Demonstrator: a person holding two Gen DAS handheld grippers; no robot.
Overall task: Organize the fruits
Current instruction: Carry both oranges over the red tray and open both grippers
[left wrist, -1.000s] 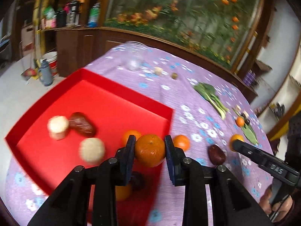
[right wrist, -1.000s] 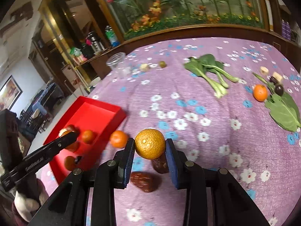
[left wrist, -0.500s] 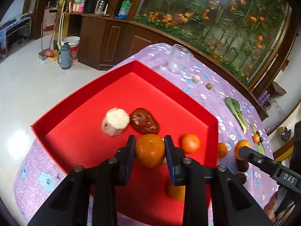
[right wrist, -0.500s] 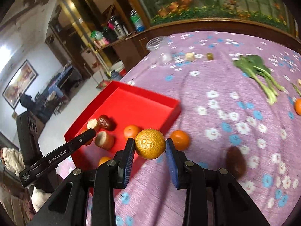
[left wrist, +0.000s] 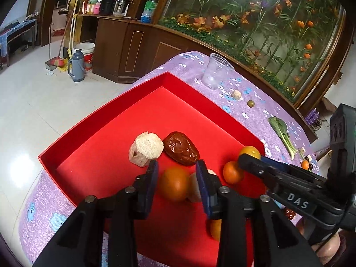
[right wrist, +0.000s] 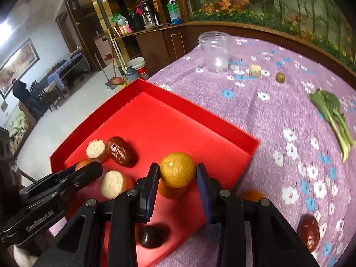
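Left hand-held gripper (left wrist: 177,170) just opening, orange (left wrist: 173,183) loose between; right hand-held gripper (right wrist: 178,174) clamped on tangerine (right wrist: 177,169).

A pale tiled floor (left wrist: 33,102) meets dark wooden cabinets (left wrist: 133,44) below a glass-fronted flower display (left wrist: 255,17).
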